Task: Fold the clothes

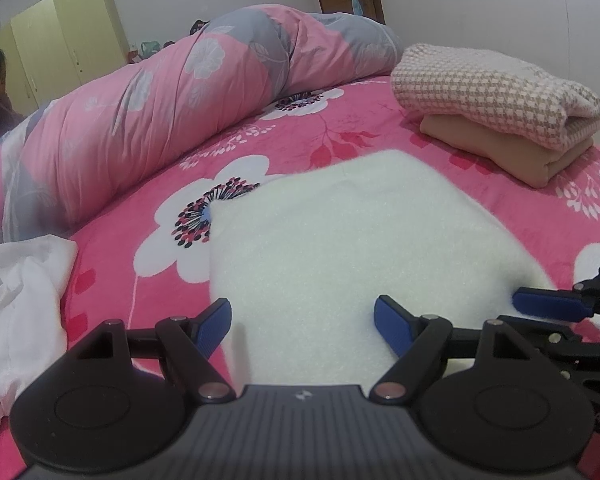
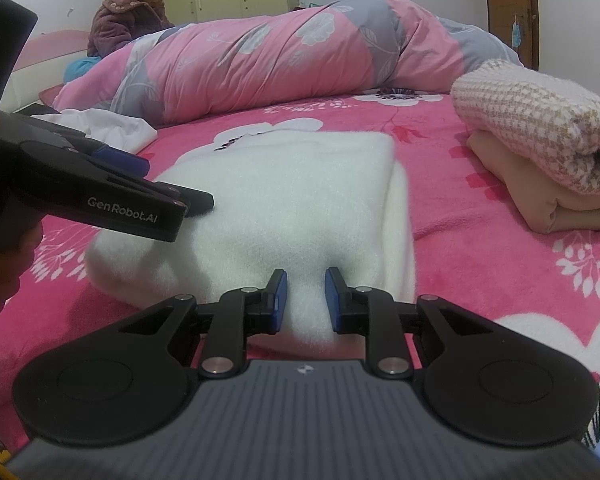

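Observation:
A white fluffy garment (image 1: pixel 340 248) lies folded into a thick rectangle on the pink flowered bed sheet (image 1: pixel 140 292). My left gripper (image 1: pixel 304 320) hovers open over its near left part, its blue pads wide apart and pressing on nothing. In the right wrist view the same garment (image 2: pixel 292 200) stretches away from my right gripper (image 2: pixel 306 296). That gripper's narrow jaws are shut on the garment's near edge, and fabric fills the gap. The left gripper (image 2: pixel 160 184) reaches in from the left over the garment. The right gripper (image 1: pixel 540 304) shows at the garment's right edge.
A folded stack, a pink-and-beige houndstooth knit (image 1: pixel 496 96) on a peach garment (image 1: pixel 512 152), sits at the right. A crumpled white cloth (image 1: pixel 20 300) lies at the left. A rolled pink quilt (image 1: pixel 160 112) runs along the far side. A person (image 2: pixel 132 20) sits beyond it.

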